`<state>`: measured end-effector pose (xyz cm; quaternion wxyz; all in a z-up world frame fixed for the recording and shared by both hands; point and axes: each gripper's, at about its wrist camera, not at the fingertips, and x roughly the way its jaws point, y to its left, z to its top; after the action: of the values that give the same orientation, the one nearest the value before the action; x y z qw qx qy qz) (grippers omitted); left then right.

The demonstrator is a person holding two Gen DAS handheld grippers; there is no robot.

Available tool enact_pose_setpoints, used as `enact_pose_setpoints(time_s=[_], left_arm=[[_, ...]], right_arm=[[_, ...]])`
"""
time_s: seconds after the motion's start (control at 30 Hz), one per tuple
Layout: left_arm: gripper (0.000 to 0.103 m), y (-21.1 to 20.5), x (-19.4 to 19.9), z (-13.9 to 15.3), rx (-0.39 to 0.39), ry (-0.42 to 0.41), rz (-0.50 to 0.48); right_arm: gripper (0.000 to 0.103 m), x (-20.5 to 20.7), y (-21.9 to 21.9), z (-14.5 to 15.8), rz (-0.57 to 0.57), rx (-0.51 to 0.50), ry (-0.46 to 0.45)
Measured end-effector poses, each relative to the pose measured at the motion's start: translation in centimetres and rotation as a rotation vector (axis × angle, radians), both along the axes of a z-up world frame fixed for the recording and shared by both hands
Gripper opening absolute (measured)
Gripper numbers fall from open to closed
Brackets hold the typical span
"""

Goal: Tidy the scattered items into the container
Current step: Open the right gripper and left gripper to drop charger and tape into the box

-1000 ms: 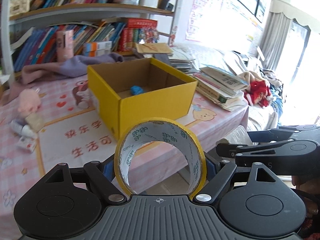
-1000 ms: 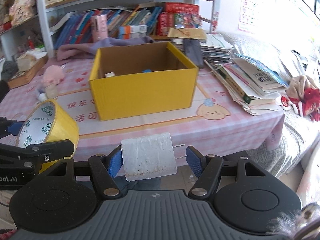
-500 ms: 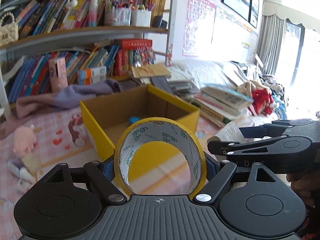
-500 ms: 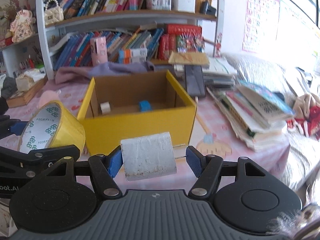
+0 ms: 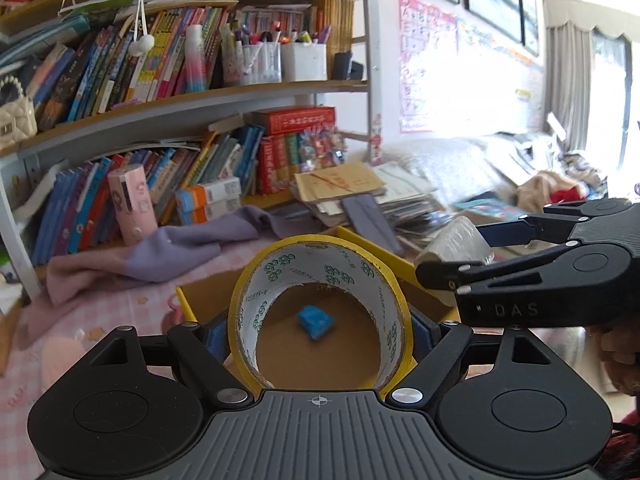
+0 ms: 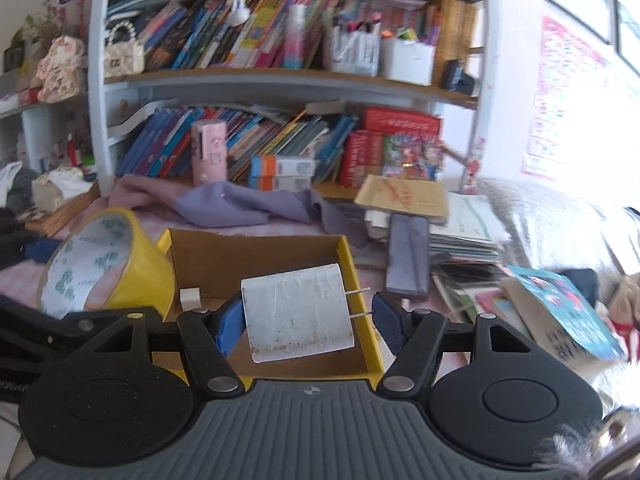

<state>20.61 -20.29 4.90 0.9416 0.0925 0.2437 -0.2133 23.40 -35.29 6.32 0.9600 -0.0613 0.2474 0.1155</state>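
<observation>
Tape roll clamped upright in left gripper jaws, bore facing lens. White charger pinched in right gripper jaws, prongs pointed frame-right, above yellow box.

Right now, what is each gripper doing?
Left gripper: shut on the yellow tape roll, above the yellow box.
Right gripper: shut on the white charger plug.

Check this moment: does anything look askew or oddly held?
One thing: the white plug adapter in the right gripper sits off-centre against the left pad, its prongs short of the right pad. The tape roll sits squarely in the left gripper.
</observation>
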Motion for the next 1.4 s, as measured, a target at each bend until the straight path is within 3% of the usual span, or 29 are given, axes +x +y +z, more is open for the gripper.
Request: enact_pose_setpoints(time_s=[0.23, 0.37, 0.5, 0.67, 0.97, 1.33, 1.4], left_arm=[[0.084, -1.4, 4.2, -1.1, 0.068, 0.061, 0.053], [0.084, -1.8, 6.8, -2.6, 0.087, 0.126, 0.084], [0.084, -2.1, 8.9, -5.1, 0.139, 0.225, 0.098], [0.084, -2.2, 9.7, -7.0, 0.192, 0.288, 0.102], [0.085, -3.1, 9.6, -7.7, 0.275, 0.289, 0.078], [0.085, -2.9, 9.6, -7.6, 0.251, 0.279, 0.101], [0.088, -3.0, 9.3, -7.2, 0.253, 0.259, 0.128]], right_arm=[[0.065, 5.7, -0.5, -1.6, 0.145, 0.012, 0.075], [0.065, 9.1, 0.3, -2.7, 0.257, -0.068, 0.088], [0.065, 12.4, 1.4, -5.0, 0.366, -0.154, 0.185], [0.065, 14.6, 2.6, -7.3, 0.452, -0.199, 0.311], [0.065, 14.6, 4.3, -8.5, 0.526, -0.320, 0.339], [0.066, 14.2, 3.9, -8.3, 0.515, -0.297, 0.316], [0.070, 14.1, 3.5, -8.1, 0.499, -0.271, 0.303]])
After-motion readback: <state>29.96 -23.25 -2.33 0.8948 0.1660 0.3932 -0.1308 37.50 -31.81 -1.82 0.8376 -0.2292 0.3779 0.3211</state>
